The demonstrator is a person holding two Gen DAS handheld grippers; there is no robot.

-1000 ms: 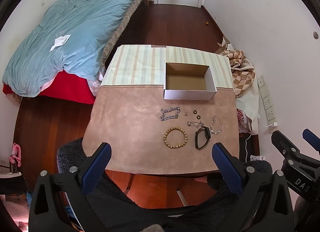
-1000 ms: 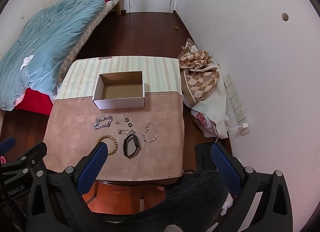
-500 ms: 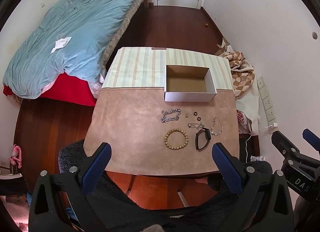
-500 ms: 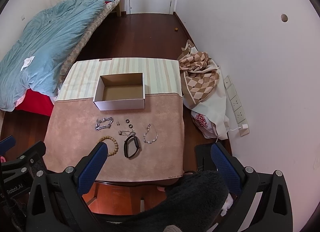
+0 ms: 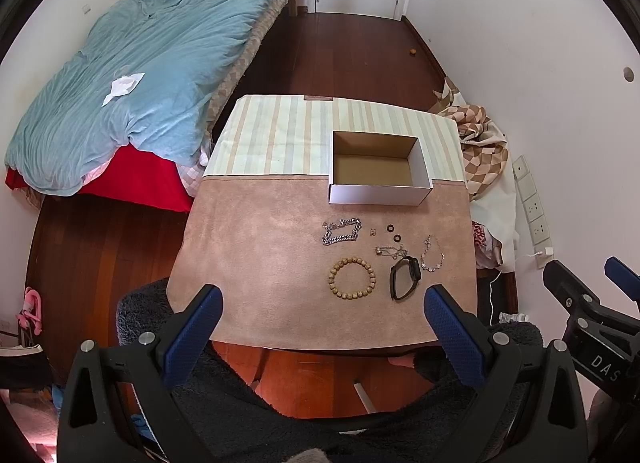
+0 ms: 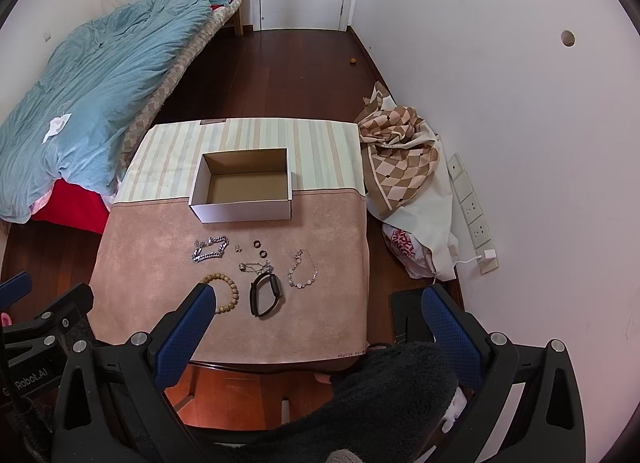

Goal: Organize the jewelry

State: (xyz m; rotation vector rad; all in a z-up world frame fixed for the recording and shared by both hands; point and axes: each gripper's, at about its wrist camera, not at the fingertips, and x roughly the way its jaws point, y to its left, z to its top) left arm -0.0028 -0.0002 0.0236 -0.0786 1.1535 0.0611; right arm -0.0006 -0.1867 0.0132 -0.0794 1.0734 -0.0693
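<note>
An open, empty white cardboard box (image 5: pixel 378 167) (image 6: pixel 243 187) stands on the table. In front of it lie a silver chain bracelet (image 5: pixel 341 232) (image 6: pixel 211 249), a wooden bead bracelet (image 5: pixel 352 278) (image 6: pixel 224 292), a black wristband (image 5: pixel 405 277) (image 6: pixel 265 295), a thin silver bracelet (image 5: pixel 432 253) (image 6: pixel 303 273), two small dark rings (image 5: pixel 393 232) (image 6: pixel 259 248) and a small silver tangle (image 5: pixel 390 251) (image 6: pixel 252 265). My left gripper (image 5: pixel 323 311) and right gripper (image 6: pixel 316 313) are both open and empty, high above the table's near edge.
The table has a tan mat (image 5: pixel 260 263) in front and striped cloth (image 5: pixel 280 135) behind. A bed with a blue duvet (image 5: pixel 140 83) is to the left. Checked fabric and bags (image 6: pixel 404 167) lie at the right by the wall. A dark fuzzy seat (image 5: pixel 280 403) is below me.
Both views have drawn back slightly; the table and jewelry look a little smaller and farther. Nothing on the table has moved.
</note>
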